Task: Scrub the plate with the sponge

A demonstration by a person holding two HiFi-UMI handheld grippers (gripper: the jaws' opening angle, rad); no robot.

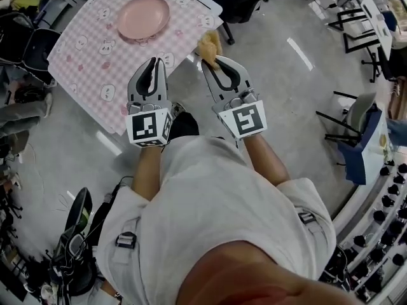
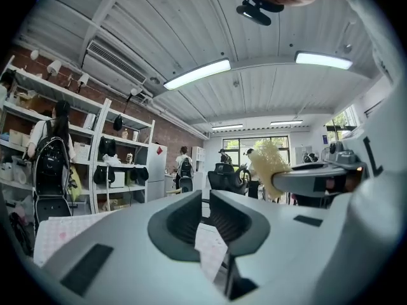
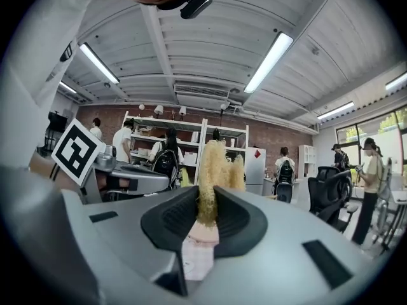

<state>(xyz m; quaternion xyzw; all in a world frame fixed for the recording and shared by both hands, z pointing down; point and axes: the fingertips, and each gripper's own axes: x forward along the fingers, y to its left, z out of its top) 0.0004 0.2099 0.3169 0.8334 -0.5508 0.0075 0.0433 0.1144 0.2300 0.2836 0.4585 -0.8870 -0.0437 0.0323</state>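
Observation:
A pink plate (image 1: 144, 16) lies on the table with the pink checked cloth (image 1: 95, 62), at the far side of the head view. Both grippers are held up in front of the person, short of the table's near edge. My right gripper (image 1: 211, 61) is shut on a yellow sponge (image 1: 208, 43), which sticks up past its fingertips; in the right gripper view the sponge (image 3: 213, 167) is pinched between the jaws of this gripper (image 3: 208, 199). My left gripper (image 1: 153, 61) is shut with nothing in it, its jaws (image 2: 205, 199) almost touching. From the left gripper view the sponge (image 2: 272, 164) shows to the right.
A black office chair (image 1: 251, 2) stands beyond the table's far right corner, and another chair (image 1: 32, 43) at its left. A blue-draped chair (image 1: 362, 142) is at the right. Shelves (image 3: 159, 145) and several people fill the room's background.

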